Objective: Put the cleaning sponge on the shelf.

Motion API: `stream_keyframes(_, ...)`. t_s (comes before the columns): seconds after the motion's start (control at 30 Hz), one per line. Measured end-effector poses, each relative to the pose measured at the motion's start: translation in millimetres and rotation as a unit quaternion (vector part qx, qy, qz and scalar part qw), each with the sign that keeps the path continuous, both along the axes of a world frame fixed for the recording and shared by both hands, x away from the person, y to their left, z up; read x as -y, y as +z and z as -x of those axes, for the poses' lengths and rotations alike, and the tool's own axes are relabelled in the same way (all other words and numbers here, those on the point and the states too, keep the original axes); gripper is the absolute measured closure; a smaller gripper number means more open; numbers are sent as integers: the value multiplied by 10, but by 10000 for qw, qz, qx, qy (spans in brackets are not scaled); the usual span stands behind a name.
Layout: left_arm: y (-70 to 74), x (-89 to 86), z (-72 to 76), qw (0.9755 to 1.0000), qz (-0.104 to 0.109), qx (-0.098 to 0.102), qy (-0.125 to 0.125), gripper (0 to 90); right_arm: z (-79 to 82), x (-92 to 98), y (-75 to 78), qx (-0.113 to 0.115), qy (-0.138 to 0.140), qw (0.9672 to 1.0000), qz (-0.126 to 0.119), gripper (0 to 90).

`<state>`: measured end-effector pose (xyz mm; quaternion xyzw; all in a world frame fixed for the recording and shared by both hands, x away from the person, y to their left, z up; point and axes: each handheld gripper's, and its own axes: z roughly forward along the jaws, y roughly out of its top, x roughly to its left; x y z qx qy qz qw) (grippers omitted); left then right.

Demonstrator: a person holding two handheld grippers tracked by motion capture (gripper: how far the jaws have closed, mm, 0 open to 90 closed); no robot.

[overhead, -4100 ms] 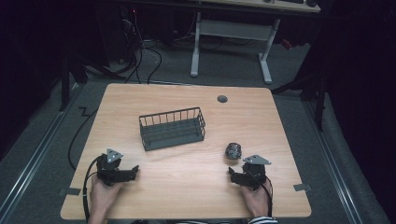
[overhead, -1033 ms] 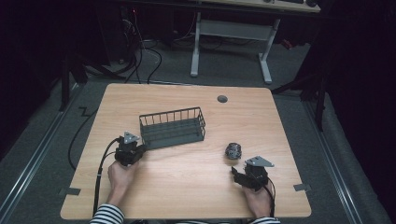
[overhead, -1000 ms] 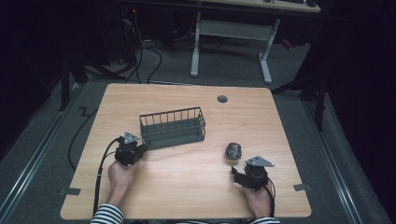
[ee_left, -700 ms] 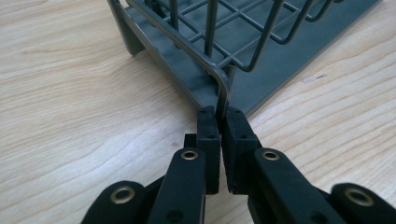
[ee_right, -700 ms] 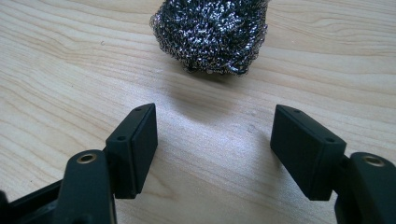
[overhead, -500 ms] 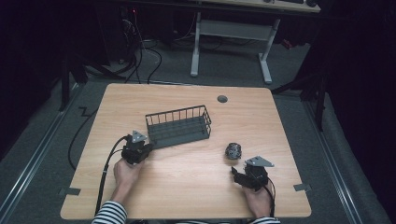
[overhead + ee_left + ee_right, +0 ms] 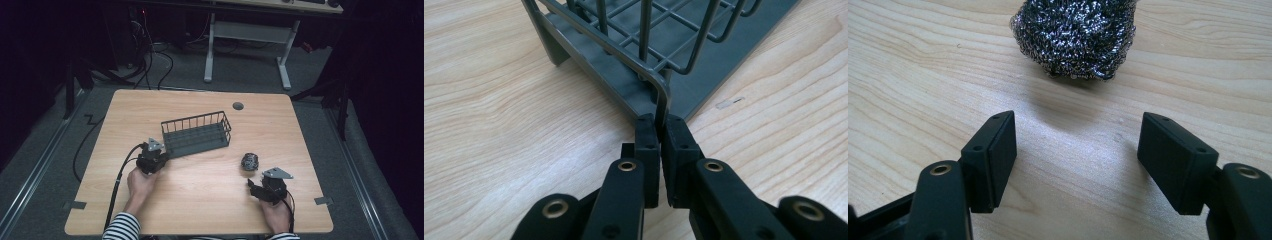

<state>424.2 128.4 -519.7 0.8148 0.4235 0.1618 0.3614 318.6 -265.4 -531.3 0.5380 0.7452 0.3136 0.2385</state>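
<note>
The wire basket (image 7: 196, 134) has slid right, its corner pinched by the left hand-held gripper (image 7: 159, 153).

Setting: my lab or test workspace, dimly lit. My left gripper (image 7: 159, 156) works on a pale wood-grain tabletop with a round cable grommet (image 7: 280, 125). Beyond it: black cables looped on grey carpet (image 7: 155, 60); white T-foot legs of a second desk (image 7: 210, 55). To my left: a metal floor rail (image 7: 35, 165).
</note>
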Motion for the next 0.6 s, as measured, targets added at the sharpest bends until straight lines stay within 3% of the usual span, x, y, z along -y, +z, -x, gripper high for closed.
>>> stream_keyframes(0.6,-6,114,-24,10000,58,-31,-19,850,0,-1,0,-1,-4,10000,-2,321)
